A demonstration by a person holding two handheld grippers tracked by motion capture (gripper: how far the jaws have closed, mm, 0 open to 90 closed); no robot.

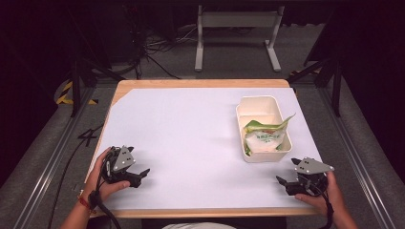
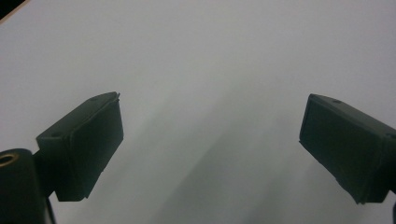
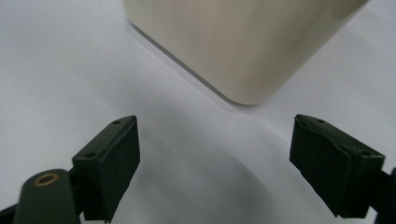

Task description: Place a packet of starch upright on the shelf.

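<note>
A cream rectangular plastic tub [image 1: 263,106] was seen standing on the right half of the white-covered wooden table [image 1: 181,133], its long side running away from the person. A white and green crinkled snack packet [image 1: 263,137] was lodged in the tub's near half, one green corner poking over the right rim.

The right gripper [image 1: 288,172] was held at the table's near right corner, just short of the tub's near end; its jaws were spread wide with nothing between them. In the right gripper view the tub's rounded cream corner [image 3: 243,51] was seen close ahead of the parted jaws, apart from them.

The left gripper [image 1: 141,175] was rested at the near left, well apart from the tub, its jaws likewise parted and empty over bare white cover [image 2: 210,70].

A broad bare stretch of cover was left between the two grippers and across the left half. The tub was set near the right edge, with only a narrow strip of cover beside it.
</note>
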